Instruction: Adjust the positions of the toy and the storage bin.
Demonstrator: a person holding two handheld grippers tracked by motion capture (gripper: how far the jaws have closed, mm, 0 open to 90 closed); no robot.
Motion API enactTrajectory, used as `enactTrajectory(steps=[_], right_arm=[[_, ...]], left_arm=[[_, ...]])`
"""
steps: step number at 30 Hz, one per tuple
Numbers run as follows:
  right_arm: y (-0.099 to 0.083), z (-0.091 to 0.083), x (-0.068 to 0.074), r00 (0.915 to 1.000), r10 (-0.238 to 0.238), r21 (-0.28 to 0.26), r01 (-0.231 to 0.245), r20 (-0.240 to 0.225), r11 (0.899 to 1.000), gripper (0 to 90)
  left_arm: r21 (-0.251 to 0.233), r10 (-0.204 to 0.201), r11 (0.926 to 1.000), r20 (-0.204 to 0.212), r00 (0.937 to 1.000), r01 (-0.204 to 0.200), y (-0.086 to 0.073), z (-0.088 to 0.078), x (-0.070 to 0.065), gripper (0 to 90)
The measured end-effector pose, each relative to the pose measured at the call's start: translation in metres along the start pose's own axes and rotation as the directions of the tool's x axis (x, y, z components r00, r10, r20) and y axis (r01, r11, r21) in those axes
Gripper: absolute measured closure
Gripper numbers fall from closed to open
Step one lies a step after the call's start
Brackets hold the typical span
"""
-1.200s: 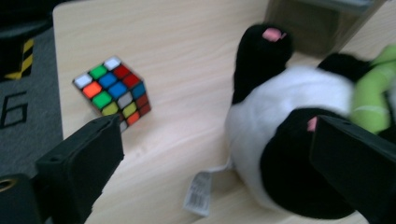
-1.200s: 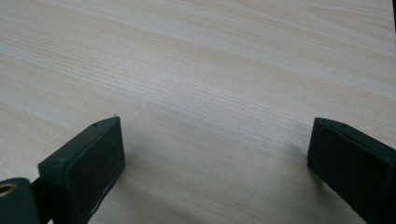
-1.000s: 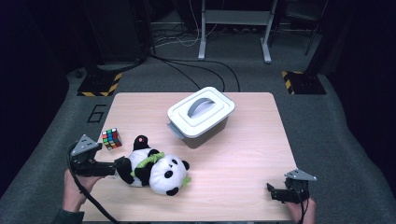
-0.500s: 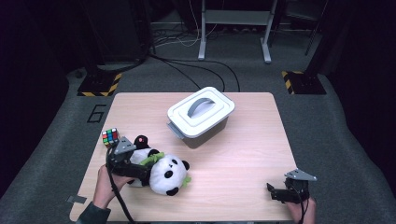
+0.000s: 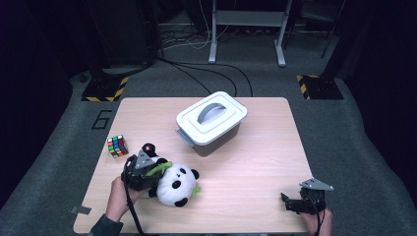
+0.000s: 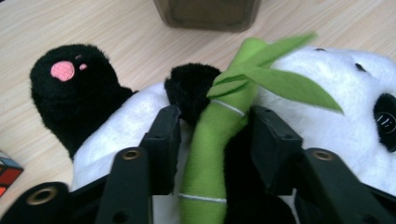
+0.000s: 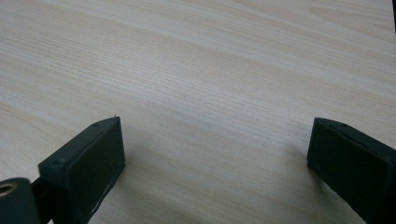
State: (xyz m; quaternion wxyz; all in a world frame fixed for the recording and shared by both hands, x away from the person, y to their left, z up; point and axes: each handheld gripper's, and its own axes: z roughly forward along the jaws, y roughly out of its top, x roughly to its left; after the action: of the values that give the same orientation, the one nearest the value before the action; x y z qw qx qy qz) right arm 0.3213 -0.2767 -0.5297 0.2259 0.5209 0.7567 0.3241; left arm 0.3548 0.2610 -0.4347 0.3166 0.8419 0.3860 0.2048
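High view, left gripper: the left gripper (image 5: 147,172) now sits on the panda plush (image 5: 172,184) at the near-left part of the table (image 5: 255,162); a second earlier it stood clear of the toy, nearer the table's left edge.
High view, panda plush: lying on its side, same place as before, between the Rubik's cube (image 5: 117,146) and the near edge (the cube is near but apart from it).
High view, lidded box (image 5: 212,122): closed, handle on top, well apart behind the toy; unmoved.
High view, right gripper (image 5: 297,203): rests at the near-right corner of the table, unchanged in place.
Left gripper view, jaws: they have just been closing and now stand narrow, one on each side of the green bamboo stalk (image 6: 210,144) sewn to the panda's front; the pads press into stalk and plush (a grip on the toy, judged from the dented fabric).
Left gripper view, black paw (image 6: 70,86): lies free on the wood beyond the jaws.
Right gripper view, jaws: spread wide over bare wood, nothing between them.
Meaning for the work: reach and grasp appear complete; the lift probably comes next (the box lid is still on, should the toy be meant for it).
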Motion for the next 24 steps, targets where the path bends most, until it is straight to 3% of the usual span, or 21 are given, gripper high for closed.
enactTrajectory(steps=[5, 8, 10, 22, 24], right_arm=[[0.0, 0.0, 0.0, 1.0, 0.0, -0.001, 0.0, 0.0, 1.0, 3.3], [0.0, 0.0, 0.0, 1.0, 0.001, 0.0, -0.001, 0.0, 1.0, 3.3], [0.0, 0.0, 0.0, 1.0, 0.0, 0.0, 0.0, 0.0, 1.0, 3.3], [0.0, 0.0, 0.0, 1.0, 0.001, 0.0, -0.001, 0.0, 1.0, 3.3], [0.0, 0.0, 0.0, 1.0, 0.001, 0.0, -0.001, 0.0, 1.0, 3.3]], left_arm=[[-0.017, 0.035, 0.9992, -0.021, 0.9991, -0.036, -0.008, -0.002, -0.003, 68.9], [-0.047, 0.058, 0.9972, 0.001, 0.9983, -0.057, -0.011, -0.008, 0.002, 72.7], [-0.067, 0.058, 0.9961, 0.02, 0.9981, -0.057, -0.013, -0.012, 0.005, 73.6], [-0.068, 0.084, 0.9943, 0.016, 0.9964, -0.082, -0.02, -0.035, 0.036, 74.1], [-0.072, 0.066, 0.9953, 0.022, 0.9976, -0.064, -0.022, -0.034, 0.04, 74.0]])
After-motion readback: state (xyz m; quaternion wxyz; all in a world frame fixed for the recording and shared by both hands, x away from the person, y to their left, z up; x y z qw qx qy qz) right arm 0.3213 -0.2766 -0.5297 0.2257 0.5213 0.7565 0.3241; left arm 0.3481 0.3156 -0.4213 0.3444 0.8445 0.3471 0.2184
